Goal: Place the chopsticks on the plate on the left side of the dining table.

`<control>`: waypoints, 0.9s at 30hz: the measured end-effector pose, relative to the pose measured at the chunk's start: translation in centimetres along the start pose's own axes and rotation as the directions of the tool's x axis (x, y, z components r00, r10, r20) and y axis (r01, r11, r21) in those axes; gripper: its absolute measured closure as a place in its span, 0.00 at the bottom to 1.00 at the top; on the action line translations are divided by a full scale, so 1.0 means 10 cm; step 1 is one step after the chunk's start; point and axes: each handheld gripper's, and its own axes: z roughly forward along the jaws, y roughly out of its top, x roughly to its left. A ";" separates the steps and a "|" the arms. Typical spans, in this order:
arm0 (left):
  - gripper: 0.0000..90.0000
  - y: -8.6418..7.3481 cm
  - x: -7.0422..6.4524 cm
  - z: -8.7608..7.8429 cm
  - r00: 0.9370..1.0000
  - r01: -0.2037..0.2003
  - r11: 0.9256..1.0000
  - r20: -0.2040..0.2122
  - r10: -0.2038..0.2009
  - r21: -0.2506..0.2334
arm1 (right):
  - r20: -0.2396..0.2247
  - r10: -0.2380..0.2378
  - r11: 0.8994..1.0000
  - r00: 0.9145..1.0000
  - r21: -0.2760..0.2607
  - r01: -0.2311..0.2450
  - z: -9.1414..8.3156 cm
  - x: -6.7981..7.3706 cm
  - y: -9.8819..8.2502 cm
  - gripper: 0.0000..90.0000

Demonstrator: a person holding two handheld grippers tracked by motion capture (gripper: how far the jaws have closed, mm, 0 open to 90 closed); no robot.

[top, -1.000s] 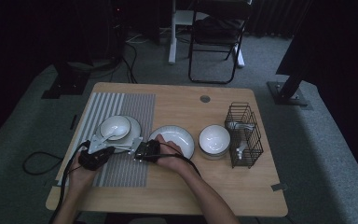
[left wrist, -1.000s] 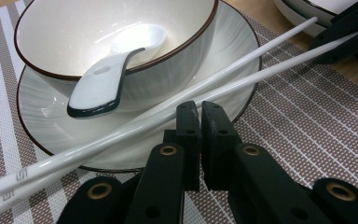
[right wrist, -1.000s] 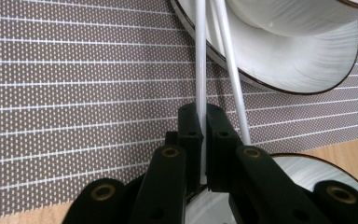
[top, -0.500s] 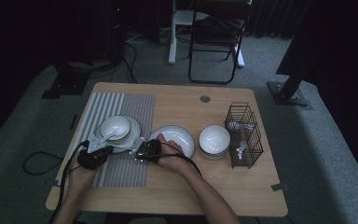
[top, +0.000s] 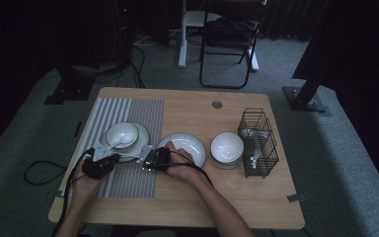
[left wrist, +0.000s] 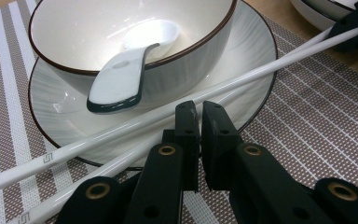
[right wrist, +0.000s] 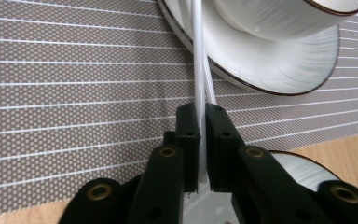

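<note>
Gripping two white chopsticks [right wrist: 199, 70], right gripper [right wrist: 201, 122], left gripper [left wrist: 199, 122] closed, empty.

The chopsticks [left wrist: 242, 77] are glossy white, smooth, ceramic-like or hard plastic, with a small grey printed mark near one end. The bowl [left wrist: 135, 42] and plate [left wrist: 251, 51] are glazed ceramic, shiny, with faint brushed grey streaks and a dark brown rim line. The spoon [left wrist: 121, 77] is glossy white ceramic, dark-edged at the handle. The placemat [right wrist: 74, 70] is a matt woven mesh, coarse-textured, brown with white stripes. Each claw is matt black plastic with brass-coloured inserts. The worktop [top: 217, 197] is light wood-grain, satin. The rack [top: 259, 143] is black metal wire.
</note>
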 end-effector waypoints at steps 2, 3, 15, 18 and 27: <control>0.96 0.00 0.00 0.00 1.000 0.001 1.000 -0.002 -0.001 0.000 | 0.003 0.010 1.000 1.000 -0.003 -0.010 -0.01 -0.01 0.00 0.92; 0.96 0.00 0.00 0.01 1.000 0.002 1.000 -0.003 -0.002 0.000 | 0.007 0.009 1.000 1.000 -0.005 -0.009 -0.01 -0.02 0.00 0.92; 0.96 0.00 0.01 0.01 1.000 0.006 1.000 -0.006 -0.006 0.001 | 0.035 0.037 0.999 0.999 -0.017 -0.037 -0.04 -0.06 -0.01 0.90; 0.96 -0.01 0.01 0.01 1.000 0.009 1.000 -0.006 -0.009 0.000 | 0.034 0.055 0.998 0.998 -0.022 -0.054 -0.05 -0.08 -0.02 0.89; 0.96 -0.01 0.02 0.02 1.000 0.012 1.000 -0.008 -0.012 0.002 | 0.047 0.078 0.997 0.996 -0.032 -0.077 -0.08 -0.13 -0.04 0.88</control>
